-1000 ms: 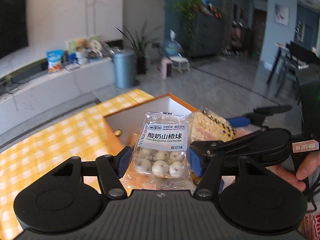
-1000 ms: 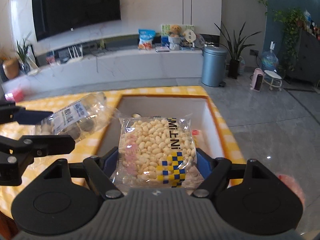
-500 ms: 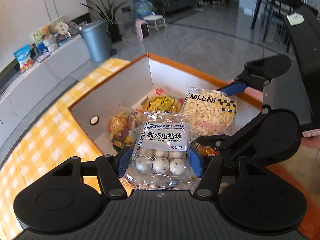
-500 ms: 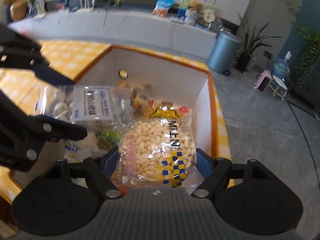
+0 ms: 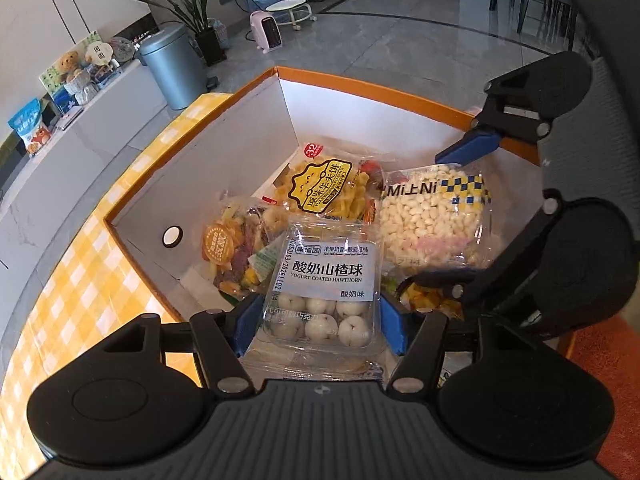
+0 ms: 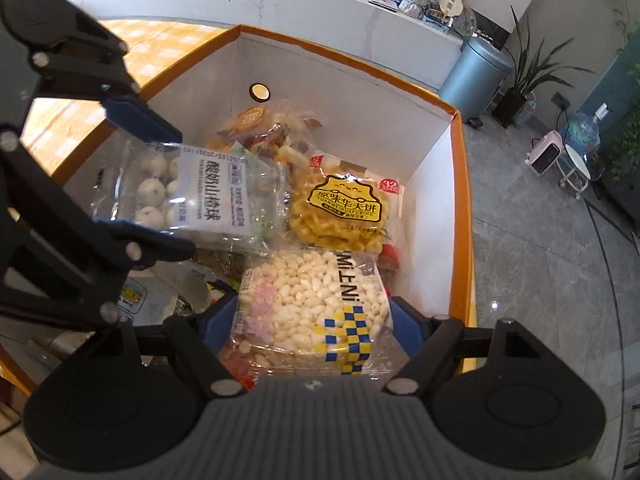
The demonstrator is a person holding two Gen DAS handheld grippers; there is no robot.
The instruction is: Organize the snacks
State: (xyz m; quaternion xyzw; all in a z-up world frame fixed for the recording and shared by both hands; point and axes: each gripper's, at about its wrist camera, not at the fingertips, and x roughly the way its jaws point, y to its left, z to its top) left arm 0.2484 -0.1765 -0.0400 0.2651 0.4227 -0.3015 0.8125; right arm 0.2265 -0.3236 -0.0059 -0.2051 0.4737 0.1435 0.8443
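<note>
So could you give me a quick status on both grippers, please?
Left gripper shut on hawthorn pack. Right gripper shut on puffed-rice bag. Both over orange box; nothing blocking.

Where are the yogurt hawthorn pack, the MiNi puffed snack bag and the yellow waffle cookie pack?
yogurt hawthorn pack [image 5: 328,276]: left wrist view, on its white label.
MiNi puffed snack bag [image 6: 312,300]: right wrist view, on the puffed pieces.
yellow waffle cookie pack [image 6: 340,212]: right wrist view, on its yellow label.

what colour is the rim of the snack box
Orange, around the white-walled box; clearest in the right wrist view.
</note>
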